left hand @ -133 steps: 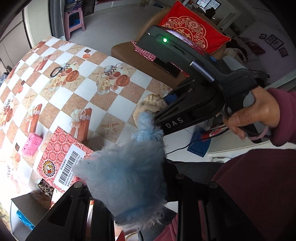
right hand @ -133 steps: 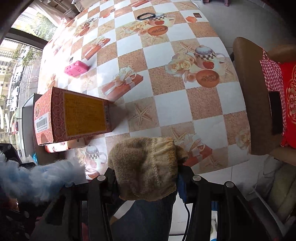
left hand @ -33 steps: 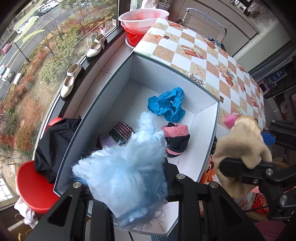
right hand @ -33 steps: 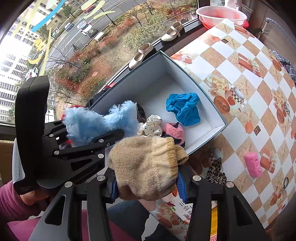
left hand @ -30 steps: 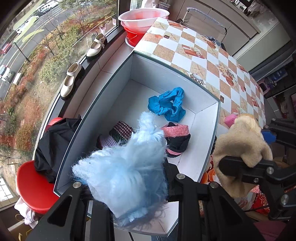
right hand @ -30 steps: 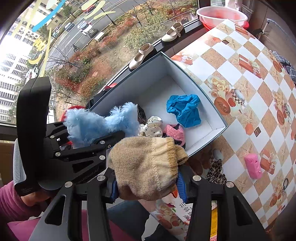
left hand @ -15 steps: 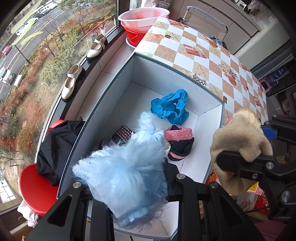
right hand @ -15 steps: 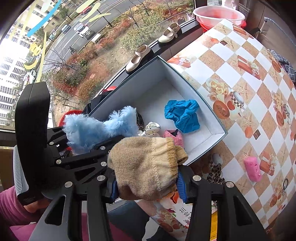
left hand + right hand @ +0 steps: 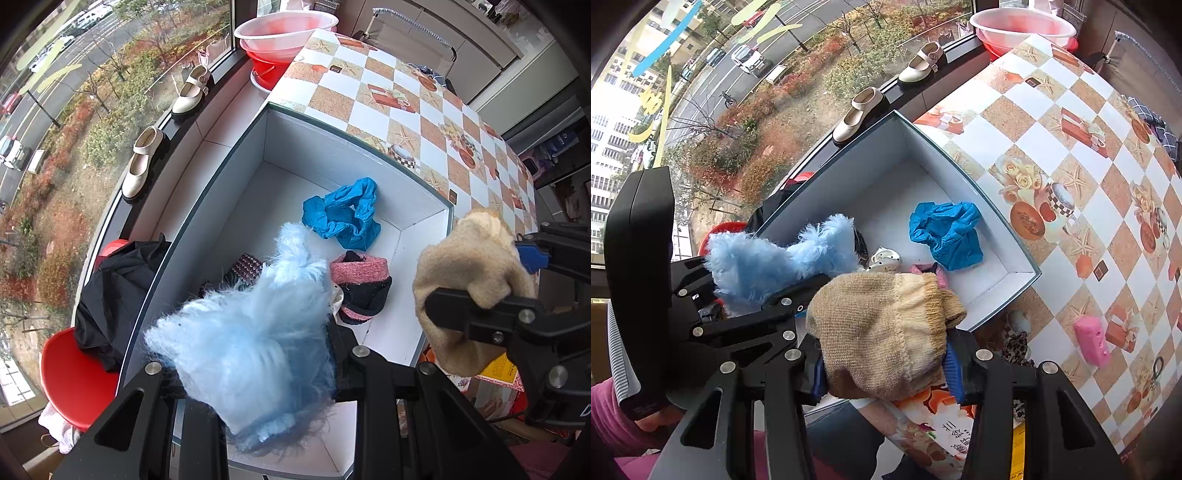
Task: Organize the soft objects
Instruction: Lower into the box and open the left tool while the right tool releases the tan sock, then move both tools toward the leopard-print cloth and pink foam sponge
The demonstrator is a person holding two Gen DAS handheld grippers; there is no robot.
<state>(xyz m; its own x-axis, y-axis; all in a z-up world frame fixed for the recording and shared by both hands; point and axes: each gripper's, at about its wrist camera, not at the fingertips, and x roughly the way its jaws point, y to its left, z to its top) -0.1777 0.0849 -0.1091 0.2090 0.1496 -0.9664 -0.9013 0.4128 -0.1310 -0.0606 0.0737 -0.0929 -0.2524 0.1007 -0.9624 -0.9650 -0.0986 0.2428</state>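
Note:
My left gripper is shut on a fluffy light-blue soft piece and holds it above the near end of a white open box. My right gripper is shut on a beige knitted sock, beside the box's near right corner. In the left wrist view the beige sock hangs to the right of the box. The box holds a blue crumpled cloth, a pink and black sock and a dark patterned piece. The right wrist view shows the fluffy piece over the box.
The box sits on a checked tablecloth next to a window ledge with two cream shoes. A red and pink basin stands at the table's far end. A pink object lies on the cloth. A red stool with black cloth stands below.
Both grippers, earlier over the table near a red carton, now hang at the box. Over the last second both drifted slightly closer to it, still holding their pieces.

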